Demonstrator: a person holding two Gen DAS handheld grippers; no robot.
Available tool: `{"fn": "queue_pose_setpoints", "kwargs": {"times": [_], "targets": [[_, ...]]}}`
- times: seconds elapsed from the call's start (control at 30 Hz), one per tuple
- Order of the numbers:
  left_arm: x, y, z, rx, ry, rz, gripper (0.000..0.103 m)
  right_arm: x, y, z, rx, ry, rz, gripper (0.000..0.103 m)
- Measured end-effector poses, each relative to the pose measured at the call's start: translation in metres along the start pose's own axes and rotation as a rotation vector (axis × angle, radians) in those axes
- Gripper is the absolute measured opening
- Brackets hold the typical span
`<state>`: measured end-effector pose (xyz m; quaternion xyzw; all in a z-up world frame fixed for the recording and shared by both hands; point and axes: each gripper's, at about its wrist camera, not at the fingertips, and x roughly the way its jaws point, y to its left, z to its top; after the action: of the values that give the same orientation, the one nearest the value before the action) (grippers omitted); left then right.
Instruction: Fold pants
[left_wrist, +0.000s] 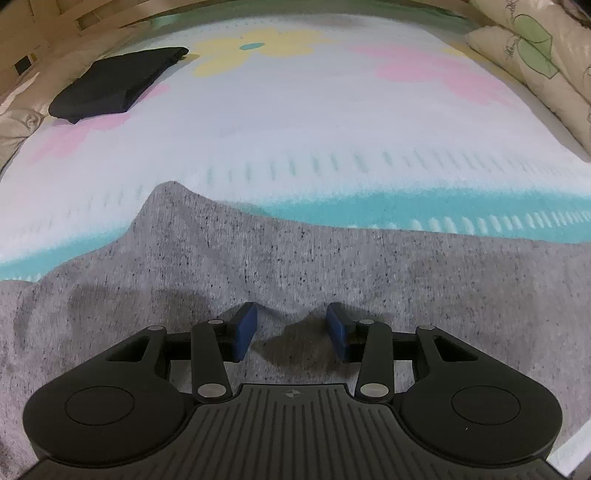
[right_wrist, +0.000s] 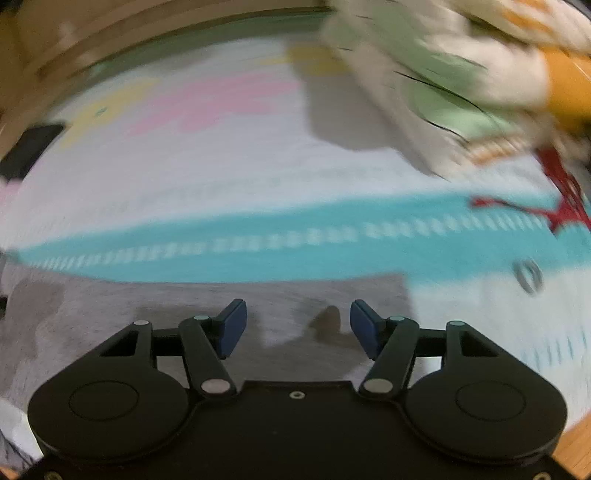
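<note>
Speckled grey pants (left_wrist: 295, 266) lie spread on a pastel flowered bed cover (left_wrist: 295, 122). In the left wrist view my left gripper (left_wrist: 291, 328) hovers just over the grey cloth, jaws open, nothing between the blue pads (left_wrist: 245, 332). A raised fold peaks at the pants' far edge, left of centre. In the blurred right wrist view my right gripper (right_wrist: 297, 325) is open and empty over the pants (right_wrist: 221, 310), near their right edge.
A folded black garment (left_wrist: 114, 83) lies at the far left of the bed. Patterned pillows (left_wrist: 535, 62) line the right side; they also show in the right wrist view (right_wrist: 443, 85). A red item (right_wrist: 561, 199) and a small ring (right_wrist: 528, 275) lie at right.
</note>
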<state>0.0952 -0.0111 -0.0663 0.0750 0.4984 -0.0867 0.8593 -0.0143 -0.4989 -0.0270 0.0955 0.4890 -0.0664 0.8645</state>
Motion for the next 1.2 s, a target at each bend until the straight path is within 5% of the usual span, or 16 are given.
{"fn": "queue_pose_setpoints", "kwargs": {"times": [0.37, 0.7, 0.77, 0.87, 0.93, 1.13, 1.2], "targets": [[0.006, -0.004, 0.008, -0.004, -0.002, 0.013, 0.041, 0.007, -0.037, -0.024, 0.076, 0.047, 0.015, 0.068], [0.004, -0.002, 0.007, -0.013, -0.004, 0.003, 0.041, 0.018, -0.043, -0.031, 0.127, 0.075, 0.139, 0.075], [0.004, -0.001, 0.007, -0.015, -0.004, 0.0, 0.041, 0.017, -0.043, -0.031, 0.144, 0.069, 0.132, 0.065], [0.003, -0.001, 0.006, -0.016, -0.006, -0.001, 0.041, 0.014, -0.043, -0.031, 0.145, 0.055, 0.059, 0.014], [0.002, -0.001, 0.006, -0.019, -0.009, 0.0, 0.041, 0.01, -0.044, -0.031, 0.162, 0.034, 0.076, 0.013], [-0.009, -0.006, 0.003, 0.01, -0.059, -0.003, 0.041, -0.011, -0.025, -0.015, 0.063, -0.14, -0.056, 0.01], [-0.009, -0.008, 0.002, 0.027, -0.062, -0.006, 0.041, 0.0, -0.029, -0.011, 0.108, -0.085, -0.068, 0.01]]}}
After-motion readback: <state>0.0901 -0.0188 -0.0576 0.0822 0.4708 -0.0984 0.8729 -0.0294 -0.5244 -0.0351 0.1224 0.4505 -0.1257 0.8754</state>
